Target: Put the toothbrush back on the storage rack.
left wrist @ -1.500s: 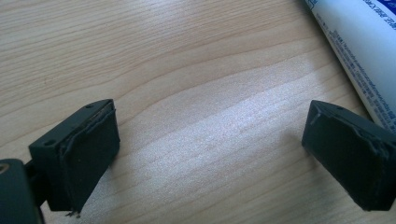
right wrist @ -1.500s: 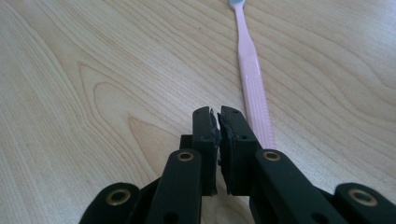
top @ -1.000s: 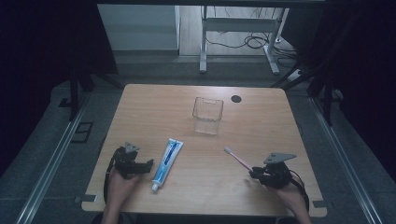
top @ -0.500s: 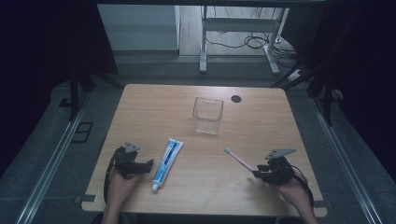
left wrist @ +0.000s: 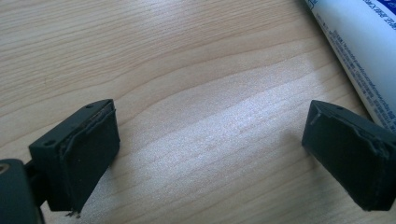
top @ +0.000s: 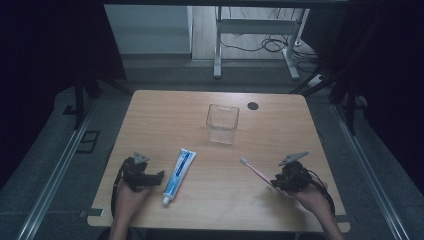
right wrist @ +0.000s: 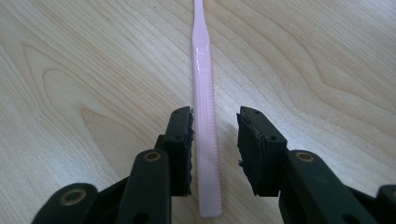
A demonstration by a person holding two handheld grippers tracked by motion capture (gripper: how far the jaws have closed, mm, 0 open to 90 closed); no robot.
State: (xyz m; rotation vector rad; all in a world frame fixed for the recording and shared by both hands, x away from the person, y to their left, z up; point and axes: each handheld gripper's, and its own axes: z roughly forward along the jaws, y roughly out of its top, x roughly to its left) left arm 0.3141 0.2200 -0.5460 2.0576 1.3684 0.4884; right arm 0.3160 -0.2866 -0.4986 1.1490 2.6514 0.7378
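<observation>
1. The right gripper (top: 274, 182) is sitting near the table's (top: 280, 120) front right corner, in the person's right hand (top: 312, 197).
2. Its jaws are standing partly open around the handle of the pink toothbrush (right wrist: 205, 135).
3. In the right gripper view, one pad is lying right against the handle's side, or nearly so, while the other is standing clear of it with bare wood showing between. So the jaws are straddling the handle rather than clamping it.
4. Those jaws have just been closing a little, with the handle between them.
5. The toothbrush (top: 257, 172) is lying flat on the table, its head pointing away from the gripper toward the table's middle and its tail end reaching back past the pads.
6. The left gripper (top: 159, 176) is resting near the front left corner in the left hand (top: 131, 192).
7. Its jaws are standing wide open over bare wood, gripping nothing.
8. The toothpaste (top: 179, 170) is lying flat just beside the left gripper, cap end toward the front edge.
9. In the left gripper view, the toothpaste (left wrist: 359, 51) is passing just outside one pad.
10. A clear cup (top: 222, 124) is standing upright past the table's middle, well apart from both grippers.
</observation>
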